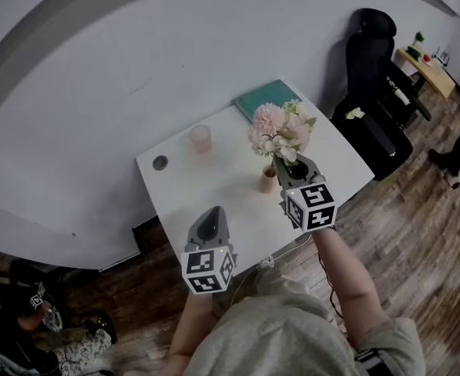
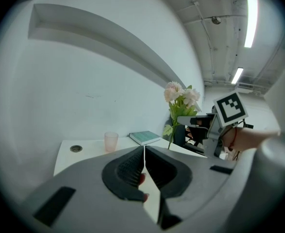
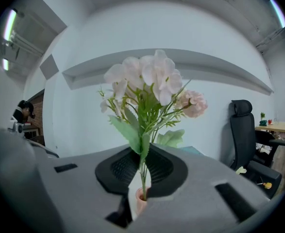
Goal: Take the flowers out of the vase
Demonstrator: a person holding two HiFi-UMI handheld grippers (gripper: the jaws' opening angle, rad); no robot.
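A bunch of pale pink flowers (image 1: 280,131) with green stems stands over a small pink vase (image 1: 268,181) on the white table (image 1: 214,178). My right gripper (image 1: 280,163) is shut on the stems just above the vase. In the right gripper view the stems (image 3: 142,161) run between the jaws of my right gripper (image 3: 142,154), and their lower ends are still inside the vase's mouth (image 3: 140,202). My left gripper (image 1: 208,212) hovers at the table's near edge, left of the vase. The jaws of my left gripper (image 2: 143,152) meet with nothing held. From it I see the flowers (image 2: 181,95) to the right.
A pink cup (image 1: 201,138) and a teal book (image 1: 266,99) sit at the table's far side, with a round cable hole (image 1: 160,162) at its left. A black office chair (image 1: 374,92) stands right of the table. The white wall runs close behind.
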